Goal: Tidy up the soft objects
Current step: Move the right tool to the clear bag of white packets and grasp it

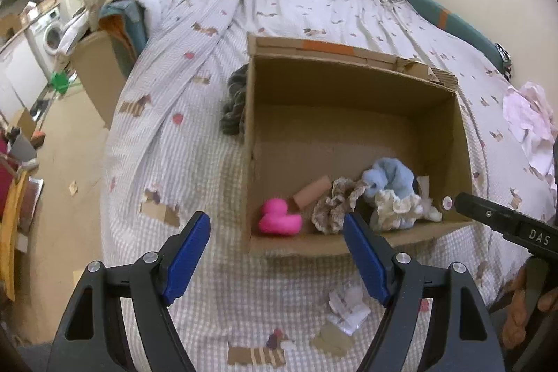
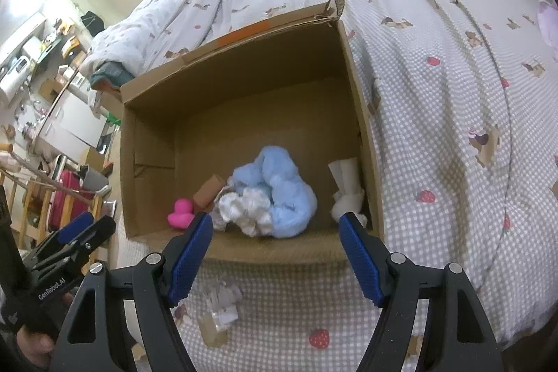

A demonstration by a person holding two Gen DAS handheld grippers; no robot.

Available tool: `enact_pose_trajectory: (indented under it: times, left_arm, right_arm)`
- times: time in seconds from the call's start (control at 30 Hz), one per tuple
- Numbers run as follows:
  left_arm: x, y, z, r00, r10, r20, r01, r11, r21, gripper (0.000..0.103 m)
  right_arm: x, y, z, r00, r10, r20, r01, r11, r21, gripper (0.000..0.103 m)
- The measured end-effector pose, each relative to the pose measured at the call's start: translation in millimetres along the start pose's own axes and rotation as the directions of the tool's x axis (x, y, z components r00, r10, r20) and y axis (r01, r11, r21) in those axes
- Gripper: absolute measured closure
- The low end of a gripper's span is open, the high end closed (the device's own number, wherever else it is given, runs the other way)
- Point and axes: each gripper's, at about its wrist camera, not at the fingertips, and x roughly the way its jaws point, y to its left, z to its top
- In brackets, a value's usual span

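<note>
An open cardboard box (image 1: 352, 248) (image 2: 272, 251) lies on the bed. Along its near wall sit a pink duck (image 1: 279, 218) (image 2: 180, 214), a brown roll (image 1: 311, 192) (image 2: 209, 190), a beige crocheted piece (image 1: 334, 204), a light blue fluffy cloth (image 1: 390, 180) (image 2: 279, 187) with a white frilly piece (image 2: 244, 204), and a white knotted cloth (image 2: 345, 194). My left gripper (image 1: 277, 253) is open and empty, just before the box's near wall. My right gripper (image 2: 275, 253) is open and empty over that wall.
A dark grey-green knitted item (image 1: 235, 103) lies outside the box's left wall. A crumpled clear wrapper (image 1: 347, 307) (image 2: 221, 305) lies on the bed in front of the box. Pink clothes (image 1: 530, 124) lie at the right. The bed's edge and a cluttered floor are at the left.
</note>
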Motion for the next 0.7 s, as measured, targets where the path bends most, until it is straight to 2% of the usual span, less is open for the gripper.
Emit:
enact_pose_trajectory:
  times: [0.27, 0.5, 0.57, 0.7]
  left_arm:
    - [-17.7, 8.1, -18.4, 0.999, 0.033, -0.019, -0.033, 0.999, -0.025, 0.026]
    - [-23.3, 15.9, -38.3, 0.998, 0.026, -0.065, -0.03, 0.997, -0.068, 0.026]
    - [-27.8, 14.8, -40.7, 0.999, 0.009, -0.052, -0.013, 0.997, -0.071, 0.026]
    - [-32.2, 13.1, -47.0, 0.999, 0.031, -0.028, -0.033, 0.997, -0.065, 0.026]
  right_arm:
    - [-14.2, -6.6, -15.4, 1.0, 0.003, -0.005, -0.003, 1.0, -0.002, 0.024]
    - [-19.3, -12.0, -33.9, 1.0, 0.02, -0.023, -0.019, 0.999, 0.041, 0.024]
    - [-19.2, -12.7, -40.0, 0.999, 0.037, -0.032, -0.035, 0.998, 0.058, 0.024]
    - [-13.6, -12.0, -51.9, 0.995, 0.069, -0.068, -0.063, 0.994, 0.089, 0.024]
